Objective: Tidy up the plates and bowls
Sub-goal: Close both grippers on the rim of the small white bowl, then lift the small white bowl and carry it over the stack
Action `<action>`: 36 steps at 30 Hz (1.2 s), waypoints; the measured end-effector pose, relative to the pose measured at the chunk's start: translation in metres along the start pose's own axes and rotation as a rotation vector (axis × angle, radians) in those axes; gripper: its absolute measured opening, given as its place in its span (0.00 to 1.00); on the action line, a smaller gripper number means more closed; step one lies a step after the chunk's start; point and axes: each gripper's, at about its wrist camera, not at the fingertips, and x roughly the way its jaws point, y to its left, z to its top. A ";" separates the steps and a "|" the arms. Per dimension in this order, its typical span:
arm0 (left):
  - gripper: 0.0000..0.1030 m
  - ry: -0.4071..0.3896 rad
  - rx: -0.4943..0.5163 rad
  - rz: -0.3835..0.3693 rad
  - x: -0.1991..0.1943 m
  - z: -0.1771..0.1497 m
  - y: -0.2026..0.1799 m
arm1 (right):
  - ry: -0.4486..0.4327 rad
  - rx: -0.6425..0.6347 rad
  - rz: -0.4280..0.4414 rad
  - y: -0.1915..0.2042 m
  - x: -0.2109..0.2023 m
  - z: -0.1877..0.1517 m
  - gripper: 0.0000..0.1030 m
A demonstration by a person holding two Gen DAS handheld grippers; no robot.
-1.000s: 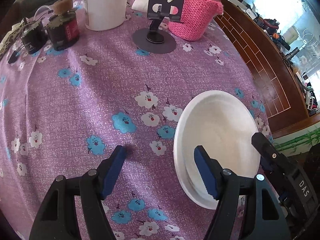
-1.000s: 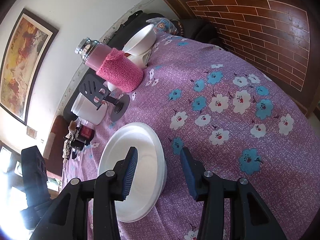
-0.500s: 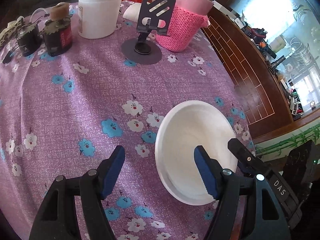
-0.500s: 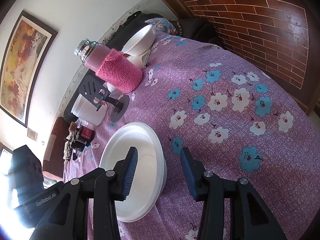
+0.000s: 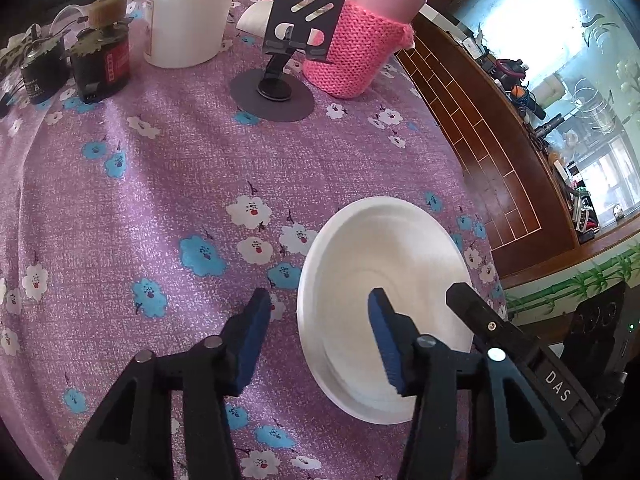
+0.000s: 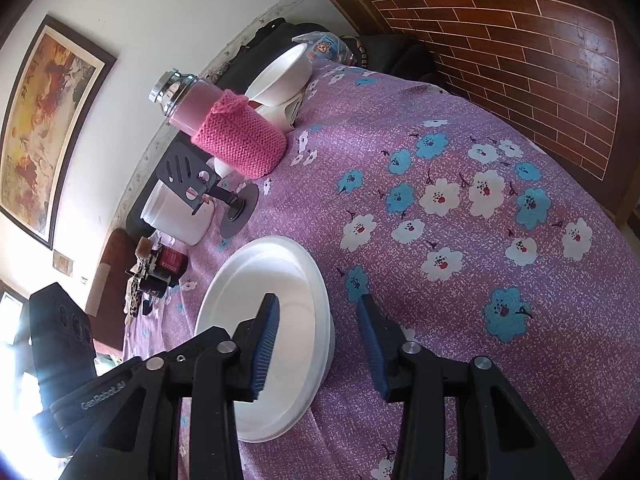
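Change: both pairs of jaws have just been closing; the left hand-held gripper [image 5: 316, 332] has narrowed the more, and the near rim of the white plate [image 5: 384, 280] now stands between its pads, where a second ago it lay further off to 3 o'clock
Left grip: released, pads astride the rim at 7 o'clock of the plate but not pressing it
Right grip: the right hand-held gripper [image 6: 316, 344] is released as well, its pads either side of the opposite rim with a gap showing on both
Plate: flat on the purple flowered tabletop [image 5: 160, 184], near the edge, both tools on it from opposite sides
Risk: the rim is thin and smooth, so I judge that one tool closing or lifting before the other would tilt the plate or slide it toward the table edge close by; a shallow bite could let it slip out
Right view only: a white bowl [image 6: 284, 76] at 11 o'clock, tilted on other white ware behind the pink knitted flask [image 6: 228, 128], a likely place to stack
Left view only: the plate's whole inside, and a window past the table edge
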 end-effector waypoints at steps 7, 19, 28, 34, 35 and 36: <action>0.23 0.016 0.009 -0.002 0.008 0.000 -0.002 | 0.020 -0.010 0.003 0.002 0.005 -0.002 0.28; 0.08 -0.024 0.039 0.049 0.001 -0.002 -0.004 | 0.035 -0.051 -0.037 0.004 0.012 -0.007 0.09; 0.08 -0.047 0.074 0.078 -0.004 -0.006 -0.011 | 0.023 -0.042 -0.040 0.001 0.009 -0.010 0.08; 0.09 -0.100 0.103 0.121 -0.021 -0.014 -0.014 | 0.005 -0.062 -0.023 0.008 0.001 -0.012 0.08; 0.09 -0.114 0.107 0.130 -0.026 -0.016 -0.013 | 0.002 -0.070 -0.020 0.011 -0.001 -0.013 0.08; 0.09 -0.126 0.109 0.138 -0.030 -0.018 -0.012 | -0.003 -0.081 -0.018 0.015 -0.002 -0.014 0.08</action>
